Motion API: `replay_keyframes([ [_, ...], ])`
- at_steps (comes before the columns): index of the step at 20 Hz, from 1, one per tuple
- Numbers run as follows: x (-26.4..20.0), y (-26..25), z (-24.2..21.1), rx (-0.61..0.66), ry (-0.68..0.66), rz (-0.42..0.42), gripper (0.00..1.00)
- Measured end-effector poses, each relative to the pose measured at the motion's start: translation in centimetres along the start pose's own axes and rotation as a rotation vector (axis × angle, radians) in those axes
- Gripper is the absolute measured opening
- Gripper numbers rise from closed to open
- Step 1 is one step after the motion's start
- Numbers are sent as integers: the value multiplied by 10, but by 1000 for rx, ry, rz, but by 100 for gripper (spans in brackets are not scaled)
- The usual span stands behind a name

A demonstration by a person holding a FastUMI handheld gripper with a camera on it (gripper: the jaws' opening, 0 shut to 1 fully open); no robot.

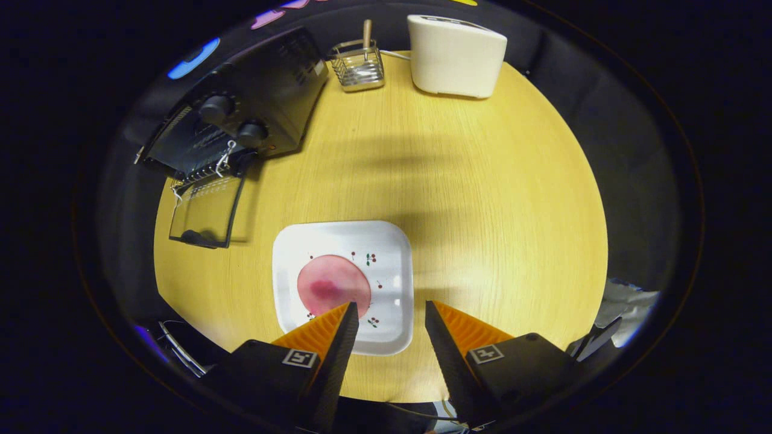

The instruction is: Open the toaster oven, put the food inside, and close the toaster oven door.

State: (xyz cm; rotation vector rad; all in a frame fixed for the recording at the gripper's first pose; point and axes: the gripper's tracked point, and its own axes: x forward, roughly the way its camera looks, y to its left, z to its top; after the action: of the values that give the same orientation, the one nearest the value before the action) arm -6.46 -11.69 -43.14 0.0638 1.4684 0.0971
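- The flat round pink slice of food (333, 285), darker at its middle, lies on a white square plate with small cherry prints (386, 253).
- The hand-held gripper (391, 313) hovers above the plate, fingers spread apart, holding nothing.
- The black toaster oven (265, 102) stands far left on the round wooden table (482, 211), glass door (205, 211) folded down.

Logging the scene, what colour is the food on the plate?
Pink-red, a round slice on the white plate, seen in the gripper view just ahead of the open gripper.
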Motion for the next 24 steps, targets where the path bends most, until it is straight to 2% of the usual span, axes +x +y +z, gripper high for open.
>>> replay_keyframes([
  [1,8,-2,3,1,12,-2,76],
  [5,31,-10,0,-36,79,-34,44],
  [7,25,-12,4,-33,90,-24,28],
  [9,28,-7,3,-21,89,16,16],
  [11,31,-4,1,4,75,92,9],
  [14,22,8,-10,171,88,256,5],
  [18,14,11,-11,373,-15,381,5],
  [24,-4,23,-13,556,-123,472,5],
])
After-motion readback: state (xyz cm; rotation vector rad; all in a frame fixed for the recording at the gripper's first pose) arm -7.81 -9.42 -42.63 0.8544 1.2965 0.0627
